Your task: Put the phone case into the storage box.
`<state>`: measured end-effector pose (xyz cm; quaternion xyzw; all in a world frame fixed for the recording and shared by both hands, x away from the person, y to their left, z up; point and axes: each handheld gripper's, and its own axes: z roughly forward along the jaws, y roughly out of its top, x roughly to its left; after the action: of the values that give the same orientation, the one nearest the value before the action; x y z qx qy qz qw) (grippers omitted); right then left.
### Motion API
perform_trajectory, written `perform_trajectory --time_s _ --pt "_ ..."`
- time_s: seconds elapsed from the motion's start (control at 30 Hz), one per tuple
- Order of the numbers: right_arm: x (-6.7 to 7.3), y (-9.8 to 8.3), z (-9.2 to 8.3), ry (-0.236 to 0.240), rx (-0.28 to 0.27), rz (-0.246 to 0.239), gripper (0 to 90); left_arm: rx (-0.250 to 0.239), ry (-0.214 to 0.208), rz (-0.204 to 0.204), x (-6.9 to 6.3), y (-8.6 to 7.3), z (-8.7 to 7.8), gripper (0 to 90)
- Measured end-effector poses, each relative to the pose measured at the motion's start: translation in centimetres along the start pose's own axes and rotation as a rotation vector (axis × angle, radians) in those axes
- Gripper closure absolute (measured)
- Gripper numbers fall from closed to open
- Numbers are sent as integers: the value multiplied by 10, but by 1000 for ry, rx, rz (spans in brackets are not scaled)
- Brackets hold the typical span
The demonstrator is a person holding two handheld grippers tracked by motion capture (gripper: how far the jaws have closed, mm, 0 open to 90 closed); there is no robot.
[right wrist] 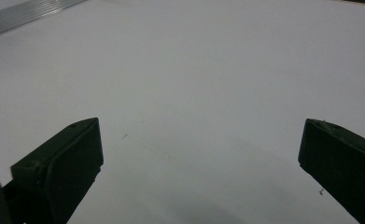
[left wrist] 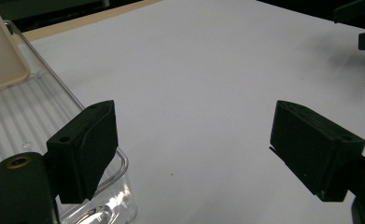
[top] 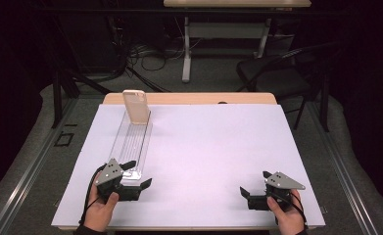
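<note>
Cut off and hidden

The clear tray (left wrist: pixel 26 116) runs off the left gripper view's edge — its near corner sits behind one jaw.

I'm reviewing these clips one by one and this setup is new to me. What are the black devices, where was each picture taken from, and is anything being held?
There is no robot here: a person holds a hand-operated two-jaw black gripper in each hand. The high view looks down on the white-covered table. In it, the left gripper is at the lower left and the right gripper at the lower right. The other two pictures come from cameras riding on each gripper, looking along its jaws.

On the table lies a long clear ribbed plastic tray, with a beige rounded-rectangle phone case propped at its far end. The left gripper stands open at the tray's near end; the right gripper stands open over bare surface. Neither holds anything.
</note>
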<state>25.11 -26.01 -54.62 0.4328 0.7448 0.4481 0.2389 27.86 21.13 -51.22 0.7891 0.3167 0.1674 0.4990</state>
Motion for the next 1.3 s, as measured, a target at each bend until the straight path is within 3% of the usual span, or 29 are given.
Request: perform_trajectory --time_s 1.3 --pt "2 -4 5 8 -1 -8 0 -2 4 -26 5 -4 1 155"
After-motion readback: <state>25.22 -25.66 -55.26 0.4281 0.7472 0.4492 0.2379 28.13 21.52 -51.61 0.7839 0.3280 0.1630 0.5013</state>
